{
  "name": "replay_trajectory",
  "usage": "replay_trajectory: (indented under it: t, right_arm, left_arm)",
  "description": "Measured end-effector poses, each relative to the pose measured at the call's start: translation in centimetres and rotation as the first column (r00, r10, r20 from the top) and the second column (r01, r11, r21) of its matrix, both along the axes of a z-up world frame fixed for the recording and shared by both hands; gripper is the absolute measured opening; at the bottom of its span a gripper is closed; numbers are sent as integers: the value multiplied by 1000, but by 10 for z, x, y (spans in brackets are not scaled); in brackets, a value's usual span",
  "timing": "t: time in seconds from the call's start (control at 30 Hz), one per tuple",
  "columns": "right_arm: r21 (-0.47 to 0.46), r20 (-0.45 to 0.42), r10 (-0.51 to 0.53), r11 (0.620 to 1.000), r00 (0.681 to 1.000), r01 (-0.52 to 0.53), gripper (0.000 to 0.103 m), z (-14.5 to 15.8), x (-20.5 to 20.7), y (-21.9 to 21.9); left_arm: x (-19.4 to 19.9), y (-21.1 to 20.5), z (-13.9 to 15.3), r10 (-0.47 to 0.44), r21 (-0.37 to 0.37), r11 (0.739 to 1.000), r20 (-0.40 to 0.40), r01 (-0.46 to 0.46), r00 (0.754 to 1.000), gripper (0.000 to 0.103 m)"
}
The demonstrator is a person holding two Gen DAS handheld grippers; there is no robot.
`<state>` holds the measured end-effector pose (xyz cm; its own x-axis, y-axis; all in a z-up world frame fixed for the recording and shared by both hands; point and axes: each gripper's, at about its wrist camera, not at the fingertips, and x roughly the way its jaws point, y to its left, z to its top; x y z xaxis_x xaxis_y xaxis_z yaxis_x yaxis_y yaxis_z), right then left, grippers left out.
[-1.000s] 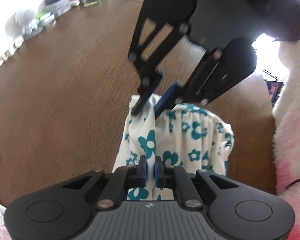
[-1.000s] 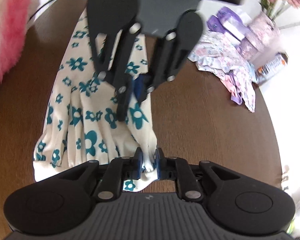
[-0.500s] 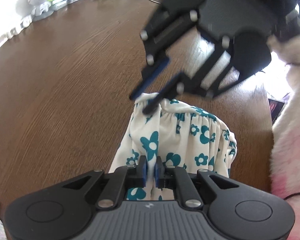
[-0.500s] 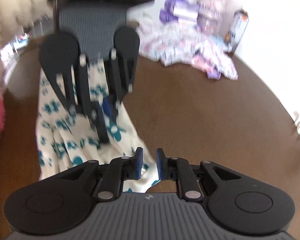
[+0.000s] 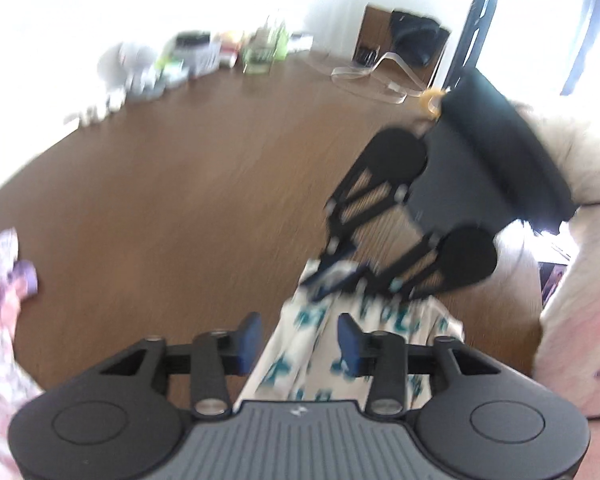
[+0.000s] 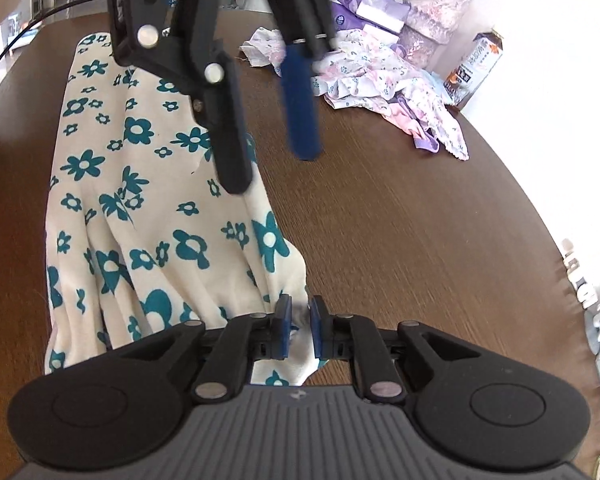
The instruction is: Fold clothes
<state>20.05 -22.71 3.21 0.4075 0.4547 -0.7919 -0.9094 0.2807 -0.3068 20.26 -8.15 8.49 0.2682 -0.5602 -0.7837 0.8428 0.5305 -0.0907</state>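
Brown table, pastel clothes heap behind.

Brown wooden table, lilac vase, drink carton, purple packets

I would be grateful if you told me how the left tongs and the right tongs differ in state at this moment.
The left tongs stand wide open with nothing pinched, while the right tongs are nearly closed on a corner of the flowered garment. The left tongs hang lifted above the cloth, while the right tongs sit low at the garment's near edge on the table. Both have blue pads and black frames, and both point toward the same garment.
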Motion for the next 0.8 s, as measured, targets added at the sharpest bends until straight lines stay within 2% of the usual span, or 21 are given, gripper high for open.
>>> replay_trajectory:
  t: [0.07, 0.13, 0.17, 0.23, 0.27, 0.33, 0.47, 0.63, 0.8]
  right_arm:
    - [-3, 12, -5, 1000, 1000, 5, 11, 0, -2, 1]
    - [-2, 23, -9, 1000, 1000, 10, 11, -1, -5, 1]
    - [2, 27, -12, 1000, 1000, 12, 11, -2, -5, 0]
    - [12, 30, -16, 1000, 999, 16, 11, -3, -7, -2]
    - [19, 30, -17, 1000, 999, 16, 11, -3, -7, -3]
    - [33, 30, -23, 999, 999, 22, 11, -3, -6, -4]
    - [80, 18, -63, 995, 998, 62, 12, 5, -2, -10]
    - [164, -45, -120, 979, 992, 125, 12, 23, 3, -20]
    - [128, -102, -131, 981, 986, 144, 12, 14, 4, -11]
  left_arm:
    - [1, -18, -8, 13, 13, 1000, 14, -14, 1000, 38]
    - [5, -32, -17, 27, 30, 999, 0, -27, 1000, 21]
    - [7, -37, -22, 35, 40, 999, -18, -34, 999, 16]
    - [10, -40, -27, 55, 56, 997, -56, -52, 997, 12]
    - [11, -39, -30, 61, 59, 997, -73, -56, 995, 6]
    - [11, -35, -36, 70, 61, 996, -100, -64, 993, 5]
    - [6, -23, -38, 80, 51, 996, -100, -75, 992, 5]
    - [-6, -24, -42, 40, 78, 996, -48, -37, 998, 5]
    - [-12, -22, -46, 49, 102, 994, -8, -48, 999, 6]
